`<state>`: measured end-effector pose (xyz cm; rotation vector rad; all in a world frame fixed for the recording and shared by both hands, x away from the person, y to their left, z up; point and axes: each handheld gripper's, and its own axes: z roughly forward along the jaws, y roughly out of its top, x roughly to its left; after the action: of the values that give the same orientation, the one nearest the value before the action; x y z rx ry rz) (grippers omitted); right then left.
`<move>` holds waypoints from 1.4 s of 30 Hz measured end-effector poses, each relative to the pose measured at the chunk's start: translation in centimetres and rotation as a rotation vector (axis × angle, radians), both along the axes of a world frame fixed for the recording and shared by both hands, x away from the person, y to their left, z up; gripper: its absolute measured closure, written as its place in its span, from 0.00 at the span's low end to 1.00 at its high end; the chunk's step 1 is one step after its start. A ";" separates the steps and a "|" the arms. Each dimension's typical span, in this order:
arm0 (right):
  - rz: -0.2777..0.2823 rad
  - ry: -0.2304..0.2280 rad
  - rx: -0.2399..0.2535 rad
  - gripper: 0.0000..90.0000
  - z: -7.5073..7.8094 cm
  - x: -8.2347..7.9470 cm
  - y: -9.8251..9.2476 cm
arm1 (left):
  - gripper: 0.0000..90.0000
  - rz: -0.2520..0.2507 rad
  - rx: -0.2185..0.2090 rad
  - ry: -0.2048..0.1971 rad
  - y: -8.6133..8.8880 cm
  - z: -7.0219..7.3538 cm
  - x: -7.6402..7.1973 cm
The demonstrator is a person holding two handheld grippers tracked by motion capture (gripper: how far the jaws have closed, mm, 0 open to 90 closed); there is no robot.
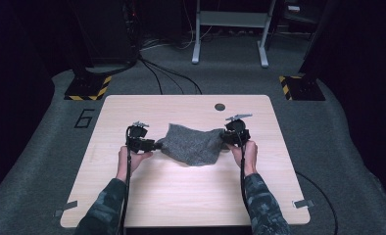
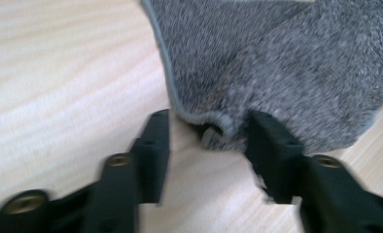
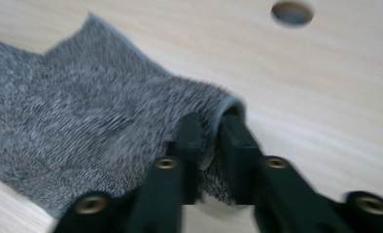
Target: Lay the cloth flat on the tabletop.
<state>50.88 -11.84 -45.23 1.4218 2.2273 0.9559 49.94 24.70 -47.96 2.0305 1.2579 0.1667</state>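
A grey fuzzy cloth [image 1: 193,144] lies crumpled in the middle of the light wooden table [image 1: 181,196]. My left gripper [image 1: 156,145] is at the cloth's left corner. In the left gripper view the left gripper [image 2: 211,131] is open, its jaws wide apart, and the hemmed corner of the cloth [image 2: 277,63] sits loose between them. My right gripper [image 1: 225,138] is at the cloth's right end. In the right gripper view the right gripper [image 3: 211,126] is shut on a folded edge of the cloth [image 3: 82,121], lifting it slightly off the table.
A round hole [image 1: 220,106] sits in the table near its far edge, also seen as the hole [image 3: 291,13] beyond the right gripper. Bare wood surrounds the cloth. Cables and a metal frame [image 1: 230,29] stand on the floor behind the table.
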 end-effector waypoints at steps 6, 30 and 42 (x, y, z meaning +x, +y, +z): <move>0.016 0.002 0.011 0.64 -1.1 -2.2 -1.0 | 0.44 -0.002 -0.014 -0.026 0.4 -0.7 -2.9; 0.064 0.059 -0.018 0.99 -5.4 -2.5 1.5 | 1.00 -0.063 -0.052 -0.033 -4.0 -3.1 -1.3; 0.088 -0.063 0.013 1.00 -0.5 -7.9 -0.8 | 1.00 -0.107 -0.102 -0.113 -0.5 0.4 -5.0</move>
<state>43.02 -12.69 -45.76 1.2895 2.2578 1.0305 44.93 24.21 -47.54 1.9667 1.0641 0.1611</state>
